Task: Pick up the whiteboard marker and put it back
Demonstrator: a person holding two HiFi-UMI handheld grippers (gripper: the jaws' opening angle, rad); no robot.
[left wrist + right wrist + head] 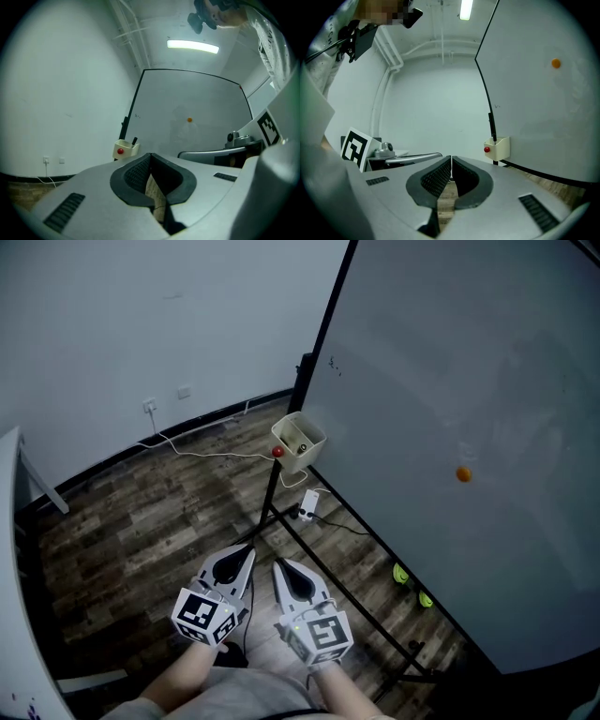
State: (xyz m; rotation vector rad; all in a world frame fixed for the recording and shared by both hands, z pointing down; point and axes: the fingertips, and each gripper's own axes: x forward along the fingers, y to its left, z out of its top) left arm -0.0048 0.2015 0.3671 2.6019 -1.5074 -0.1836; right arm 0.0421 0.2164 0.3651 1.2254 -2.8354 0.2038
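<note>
Holding nothing, left gripper [246, 556] and right gripper [280, 565] sit side by side at 6 o'clock in the head view, jaws of each pressed together. Whiteboard marker [134, 140]: standing in cream holder [315, 452] on whiteboard [450, 381] corner, toward 12 o'clock of both fingertips, well apart.

You have no words, brands or numbers you can read here. The only signs are the black-and-white square markers [199, 612] on your left gripper [244, 559] and right gripper [282, 568]. The tiny marks on the whiteboard [450, 381] are too small to read.
</note>
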